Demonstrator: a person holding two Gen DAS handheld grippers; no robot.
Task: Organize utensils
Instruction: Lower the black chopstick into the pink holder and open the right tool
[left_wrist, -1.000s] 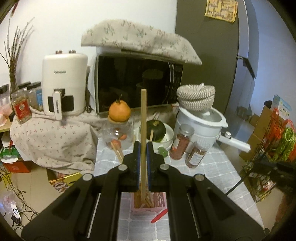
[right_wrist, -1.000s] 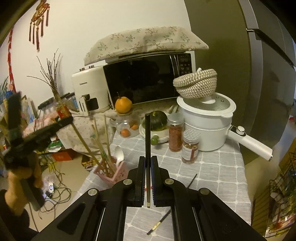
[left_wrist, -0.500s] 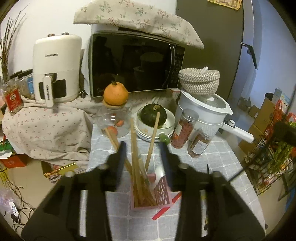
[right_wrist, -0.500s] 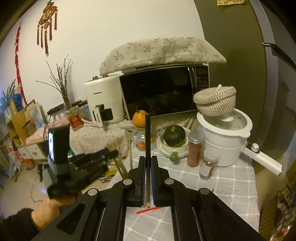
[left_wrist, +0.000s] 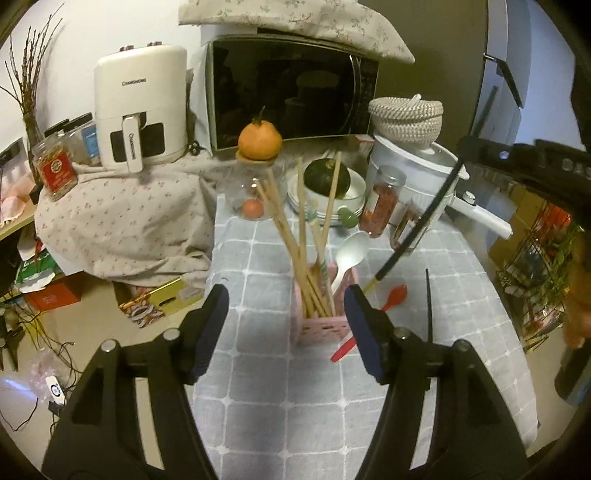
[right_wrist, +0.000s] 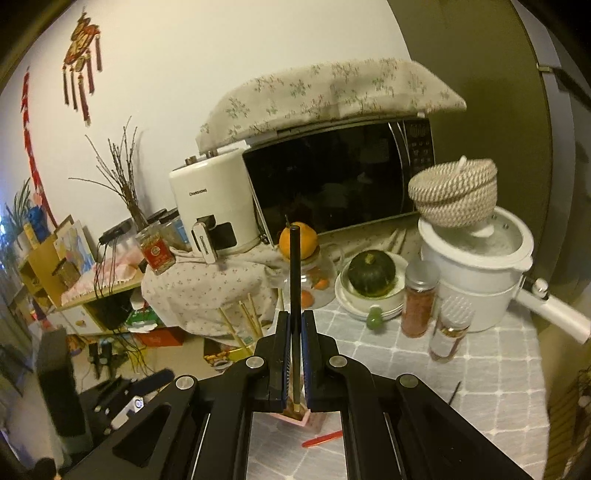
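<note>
Left wrist view: left gripper (left_wrist: 286, 308) spread wide, empty, near the pink holder (left_wrist: 320, 326).
Right gripper (right_wrist: 294, 352): clamps black chopstick (right_wrist: 294, 280) upright above holder.

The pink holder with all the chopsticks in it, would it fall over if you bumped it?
Probably fairly easily. The pink utensil holder looks small and light, and the long wooden chopsticks lean out far above its rim, so it seems top-heavy. The white spoon tilts to one side too, adding lean.
</note>
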